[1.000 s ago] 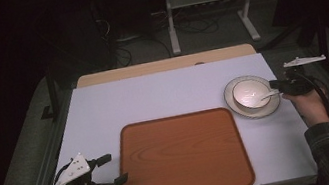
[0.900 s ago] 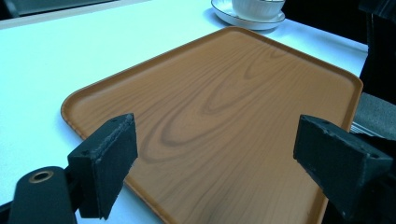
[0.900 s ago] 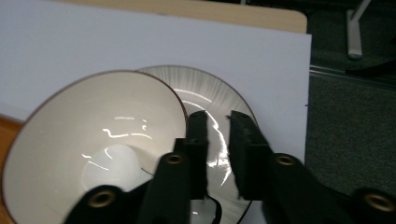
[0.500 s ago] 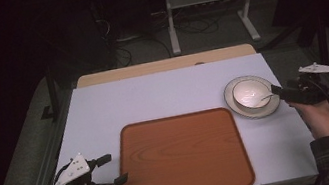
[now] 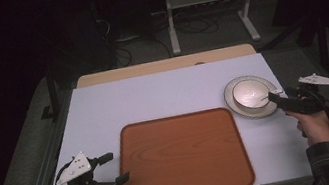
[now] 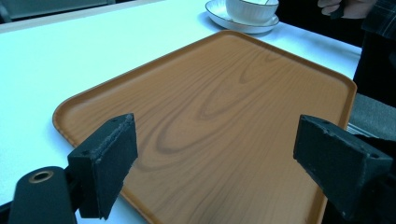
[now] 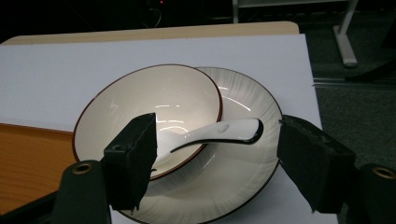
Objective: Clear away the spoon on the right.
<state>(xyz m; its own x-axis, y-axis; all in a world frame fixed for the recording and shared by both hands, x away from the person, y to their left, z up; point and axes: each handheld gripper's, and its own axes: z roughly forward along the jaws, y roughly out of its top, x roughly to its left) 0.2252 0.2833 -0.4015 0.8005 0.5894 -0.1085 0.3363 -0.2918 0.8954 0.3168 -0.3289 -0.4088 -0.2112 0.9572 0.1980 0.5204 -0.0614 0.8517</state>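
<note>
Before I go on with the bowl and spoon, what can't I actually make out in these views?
- Spoon: its scoop end, right gripper view, is hidden behind the right gripper's near jaw; too small in the high view.
- Bowl: top cut off by the edge, left gripper view.
- Plate: near rim cut off by the bottom edge and jaws, right gripper view.
- Tray: near corners covered by the left gripper's jaws.

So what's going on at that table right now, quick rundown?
Right gripper jaws just opened, spoon lies free in bowl on plate. Left gripper open over tray. Nothing in the way.
</note>
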